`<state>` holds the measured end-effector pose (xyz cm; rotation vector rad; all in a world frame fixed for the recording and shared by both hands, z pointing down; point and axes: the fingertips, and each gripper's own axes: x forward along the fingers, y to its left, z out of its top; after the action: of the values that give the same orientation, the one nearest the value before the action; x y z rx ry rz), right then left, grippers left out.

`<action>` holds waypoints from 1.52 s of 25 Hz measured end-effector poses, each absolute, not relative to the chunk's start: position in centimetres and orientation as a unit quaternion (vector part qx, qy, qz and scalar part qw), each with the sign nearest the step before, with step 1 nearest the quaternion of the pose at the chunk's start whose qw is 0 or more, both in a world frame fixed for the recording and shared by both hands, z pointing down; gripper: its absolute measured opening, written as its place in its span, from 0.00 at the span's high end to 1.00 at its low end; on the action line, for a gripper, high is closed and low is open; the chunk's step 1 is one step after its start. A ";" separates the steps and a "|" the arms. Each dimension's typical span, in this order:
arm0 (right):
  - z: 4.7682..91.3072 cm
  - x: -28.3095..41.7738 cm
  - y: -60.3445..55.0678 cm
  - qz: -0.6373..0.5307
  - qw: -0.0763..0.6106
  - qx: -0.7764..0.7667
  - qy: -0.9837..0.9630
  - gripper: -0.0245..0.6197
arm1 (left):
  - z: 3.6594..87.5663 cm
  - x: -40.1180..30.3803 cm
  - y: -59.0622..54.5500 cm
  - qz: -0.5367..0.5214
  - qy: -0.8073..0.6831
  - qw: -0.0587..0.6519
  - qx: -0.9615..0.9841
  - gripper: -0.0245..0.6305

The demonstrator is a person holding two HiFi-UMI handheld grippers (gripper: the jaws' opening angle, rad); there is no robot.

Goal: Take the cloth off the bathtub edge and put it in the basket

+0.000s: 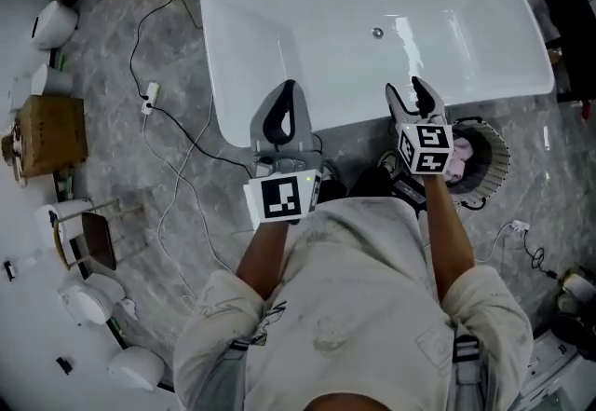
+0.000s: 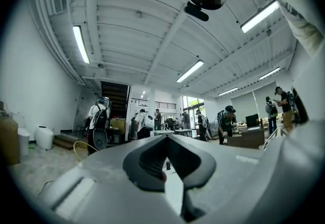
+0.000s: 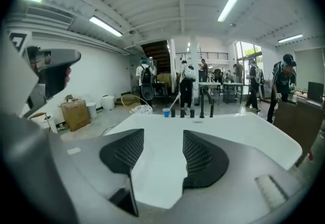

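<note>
The person holds both arms forward in front of the chest, the left forearm (image 1: 264, 255) and the right forearm (image 1: 448, 232) bare. The left tongs (image 1: 288, 86) point away from the body, about level. Their two jaws meet at the tips and nothing is between them. The right tongs (image 1: 408, 90) point forward and a little down. Their jaws stand apart, with nothing between the pads.

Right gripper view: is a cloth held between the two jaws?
No, the right gripper has its jaws apart, and only the white bathtub shows through the gap between them.
</note>
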<state>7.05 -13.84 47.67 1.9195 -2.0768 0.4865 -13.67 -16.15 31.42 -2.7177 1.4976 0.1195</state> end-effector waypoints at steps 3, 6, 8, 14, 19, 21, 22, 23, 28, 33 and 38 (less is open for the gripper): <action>43.0 4.0 -15.7 0.121 0.113 0.654 -0.739 0.58 | 30.3 -16.3 -16.9 0.033 0.496 0.027 -0.867 0.96; 38.9 1.3 -17.0 0.083 0.088 0.643 -0.756 0.58 | 29.2 -18.3 -17.2 0.031 0.508 0.029 -0.860 0.96; 36.0 -0.1 -17.6 0.058 0.070 0.638 -0.765 0.58 | 28.5 -19.4 -17.5 0.035 0.519 0.026 -0.854 0.96; 27.9 -3.3 -17.6 -0.005 0.033 0.637 -0.770 0.58 | 26.6 -22.4 -17.6 0.035 0.535 0.030 -0.843 0.96; 23.4 -4.8 -16.7 -0.036 0.016 0.631 -0.775 0.60 | 25.1 -24.1 -17.8 0.035 0.549 0.032 -0.835 0.96; 22.7 -5.6 -16.6 -0.045 0.016 0.628 -0.777 0.62 | 24.7 -24.8 -17.9 0.036 0.553 0.032 -0.832 0.96; 22.5 -5.9 -16.6 -0.041 0.014 0.624 -0.780 0.62 | 24.5 -25.0 -17.9 0.037 0.554 0.032 -0.831 0.96; 22.5 -6.3 -16.5 -0.033 0.009 0.620 -0.784 0.64 | 24.4 -25.3 -17.8 0.039 0.555 0.032 -0.830 0.96; 22.0 -6.9 -16.8 -0.024 0.000 0.614 -0.789 0.78 | 23.5 -25.4 -18.2 0.051 0.556 0.033 -0.829 0.96; 22.0 -7.6 -16.9 -0.033 -0.009 0.617 -0.786 0.91 | 22.5 -25.1 -18.6 0.057 0.549 0.049 -0.832 0.96; 22.0 -7.8 -16.8 -0.038 -0.013 0.621 -0.783 0.96 | 22.2 -25.5 -18.4 0.058 0.550 0.053 -0.832 0.96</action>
<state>-7.77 -16.78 22.01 1.9671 -2.4803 -0.1195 -25.50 -18.45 22.21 -2.5274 1.6702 0.1775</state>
